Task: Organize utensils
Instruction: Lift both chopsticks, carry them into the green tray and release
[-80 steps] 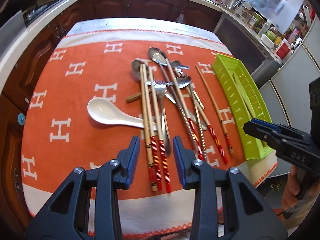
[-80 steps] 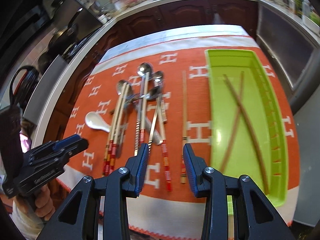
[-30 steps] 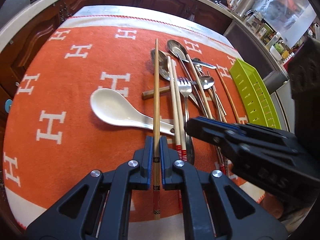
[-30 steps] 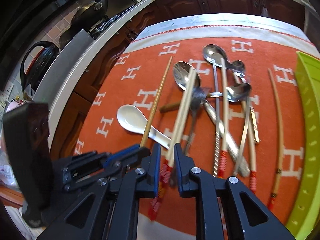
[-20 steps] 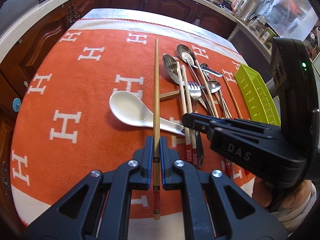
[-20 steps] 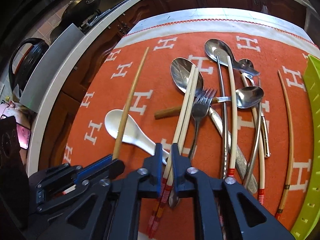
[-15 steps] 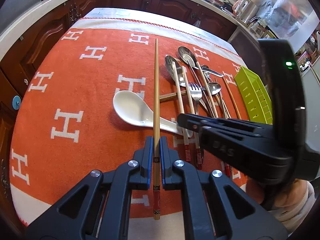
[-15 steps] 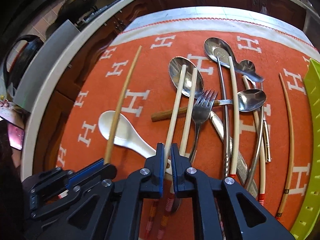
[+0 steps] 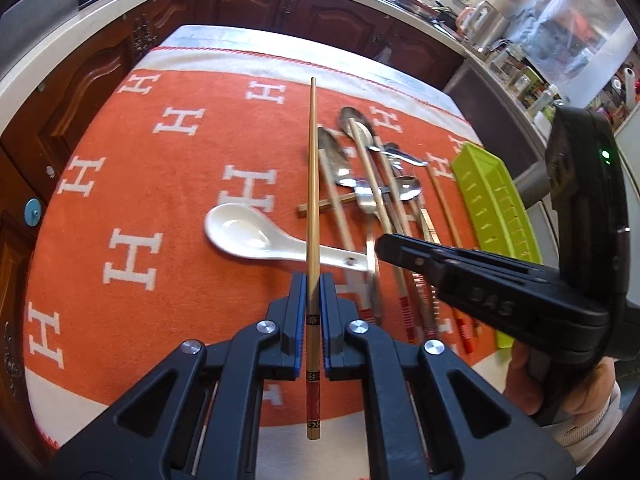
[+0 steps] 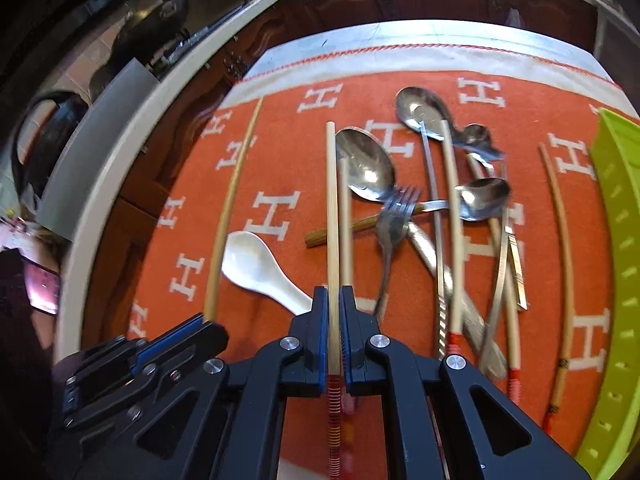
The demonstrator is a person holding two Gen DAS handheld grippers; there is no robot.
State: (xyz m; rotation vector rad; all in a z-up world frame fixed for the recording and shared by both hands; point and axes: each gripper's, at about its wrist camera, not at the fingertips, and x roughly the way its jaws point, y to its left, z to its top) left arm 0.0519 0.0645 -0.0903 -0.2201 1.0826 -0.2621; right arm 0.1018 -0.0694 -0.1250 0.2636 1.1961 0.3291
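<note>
Left gripper (image 9: 313, 292): pads pinch a brown chopstick (image 9: 313, 184) near its dark-banded end, lifted clear of the orange cloth (image 9: 160, 184), tip pointing at the far edge.

White spoon (image 9: 256, 236) lies on the cloth just right of the left gripper, bowl left, handle running under the held stick toward the pile.

Right gripper (image 10: 334, 312): jaws have just been closing — pads now pressed onto a pale chopstick (image 10: 331, 216) just above its red-striped end. Its twin (image 10: 345, 216) lies just beside it on the right; blurred, cannot tell whether it touches the pad.

Pile, mid-cloth: large spoon (image 10: 366, 168), fork (image 10: 394, 220) over a wood-handled piece (image 10: 340, 230), a second spoon (image 10: 420, 110), small spoon (image 10: 482, 198), more chopsticks crossing them. Several overlap; order unclear.

A single curved chopstick (image 10: 560, 248) lies apart, between pile and tray.

Green tray (image 10: 616, 248) sits along the cloth's right edge — contents not visible.
</note>
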